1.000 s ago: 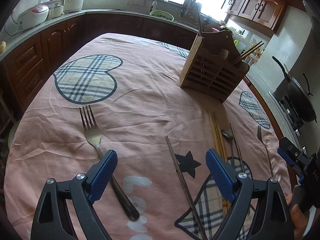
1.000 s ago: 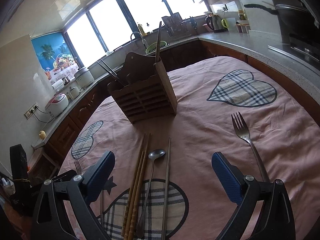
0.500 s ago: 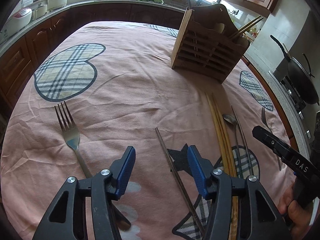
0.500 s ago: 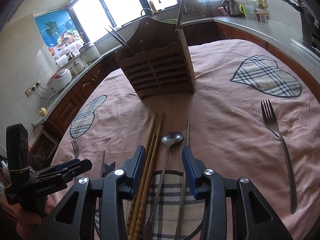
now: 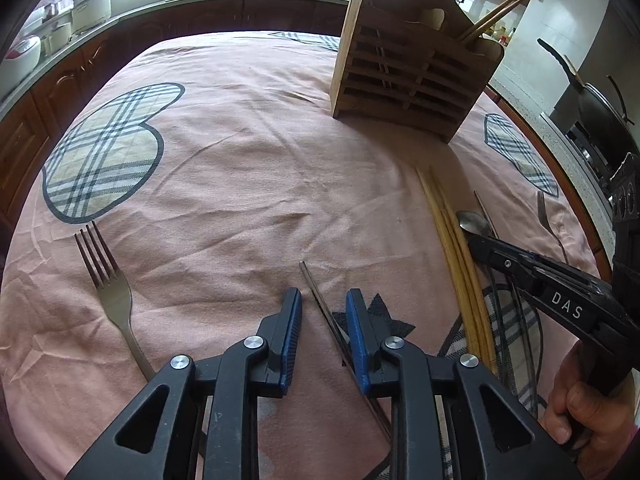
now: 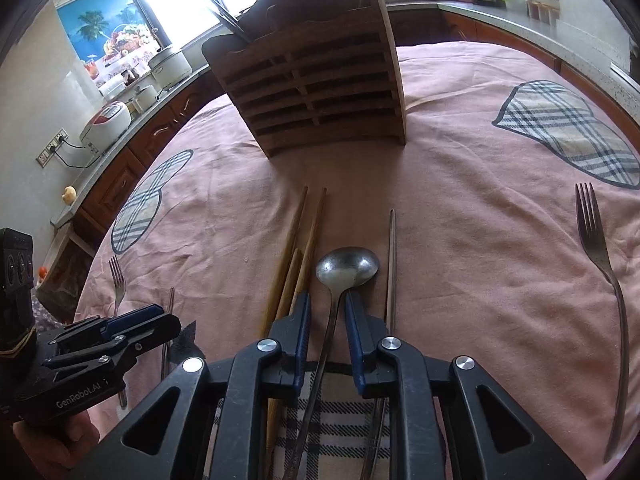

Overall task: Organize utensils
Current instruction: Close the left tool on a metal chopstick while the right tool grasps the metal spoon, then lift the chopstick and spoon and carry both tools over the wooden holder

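1. Pink cloth (image 5: 248, 184) with checked hearts covers the desk.
2. At 9 o'clock in the left wrist view, a fork (image 5: 114, 300) lies flat on the cloth, prongs pointing away.
3. At 6 o'clock there, the left tool (image 5: 323, 300) has its blue pads a little apart, one on each side of a thin metal chopstick (image 5: 320, 300). The right pad is close to the chopstick. I cannot tell if it touches.
4. At 3 o'clock in that view lie long wooden chopsticks (image 5: 448, 228), side by side.
5. Just right of them, the right tool (image 6: 327, 300) has its blue pads close around the thin handle of a spoon (image 6: 347, 270). The gaps are tiny, and I cannot tell if the pads squeeze it. The spoon's bowl lies just past the tips.
6. Right beside the spoon lies another metal chopstick (image 6: 393, 256).
7. At 3 o'clock in the right wrist view, a second fork (image 6: 598, 256) lies well apart from the rest.
8. At 12 o'clock stands a wooden holder (image 5: 408, 76) with slats. A few chopsticks stick out of its top.
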`<state>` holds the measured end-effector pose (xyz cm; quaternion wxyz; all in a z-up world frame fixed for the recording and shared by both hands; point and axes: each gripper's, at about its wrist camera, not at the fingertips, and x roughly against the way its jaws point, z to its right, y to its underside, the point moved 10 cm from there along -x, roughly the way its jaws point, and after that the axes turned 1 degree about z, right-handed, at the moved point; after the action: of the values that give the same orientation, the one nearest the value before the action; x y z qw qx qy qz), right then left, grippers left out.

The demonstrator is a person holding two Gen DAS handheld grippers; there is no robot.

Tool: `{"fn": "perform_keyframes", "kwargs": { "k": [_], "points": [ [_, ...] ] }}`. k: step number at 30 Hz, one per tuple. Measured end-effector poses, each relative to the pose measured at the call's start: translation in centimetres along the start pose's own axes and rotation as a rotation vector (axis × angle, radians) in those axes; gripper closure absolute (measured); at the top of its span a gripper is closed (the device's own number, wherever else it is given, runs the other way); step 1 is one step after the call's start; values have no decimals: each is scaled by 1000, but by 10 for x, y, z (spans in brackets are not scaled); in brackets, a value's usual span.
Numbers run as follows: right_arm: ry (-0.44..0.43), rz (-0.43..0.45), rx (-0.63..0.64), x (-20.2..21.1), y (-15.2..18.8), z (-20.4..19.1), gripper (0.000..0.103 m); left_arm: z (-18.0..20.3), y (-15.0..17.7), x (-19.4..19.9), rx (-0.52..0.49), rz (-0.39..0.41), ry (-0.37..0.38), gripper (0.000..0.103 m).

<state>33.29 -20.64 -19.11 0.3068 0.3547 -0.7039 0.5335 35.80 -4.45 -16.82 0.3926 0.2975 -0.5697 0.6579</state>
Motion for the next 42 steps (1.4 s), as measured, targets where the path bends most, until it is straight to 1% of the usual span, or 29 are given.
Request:
{"fn": "perform_keyframes", "kwargs": {
  "k": [1, 2, 5, 8, 12, 15, 19, 26, 36, 42],
  "points": [
    [1, 0, 3, -1, -1, 0, 96, -1, 0, -1, -3, 1, -3, 91],
    [0, 2, 5, -2, -2, 0, 97, -1, 0, -1, -4, 3, 1, 94],
    [-8, 7, 2, -2, -4, -1, 98, -2, 0, 0, 7, 5, 24, 96],
    [-29, 13, -6, 1, -4, -3, 99, -5, 1, 2, 50, 5, 71, 98],
    [-39, 35, 8, 11, -9, -10, 99, -9, -2, 13, 71, 22, 91, 99],
    [-50, 46, 10, 17, -12, -14, 99, -9, -6, 29, 81, 51, 111, 99],
    [-62, 73, 13, 29, -17, -21, 99, -9, -13, 59, 80, 111, 121, 100],
    [-74, 150, 28, 64, -30, -33, 99, -10, -18, 107, 80, 201, 142, 100],
    [-79, 260, 37, 111, -49, -40, 101, -9, -14, 160, 74, 284, 170, 100],
    [-86, 304, 52, 130, -56, -46, 101, -11, -17, 184, 72, 330, 180, 100]
  ]
}}
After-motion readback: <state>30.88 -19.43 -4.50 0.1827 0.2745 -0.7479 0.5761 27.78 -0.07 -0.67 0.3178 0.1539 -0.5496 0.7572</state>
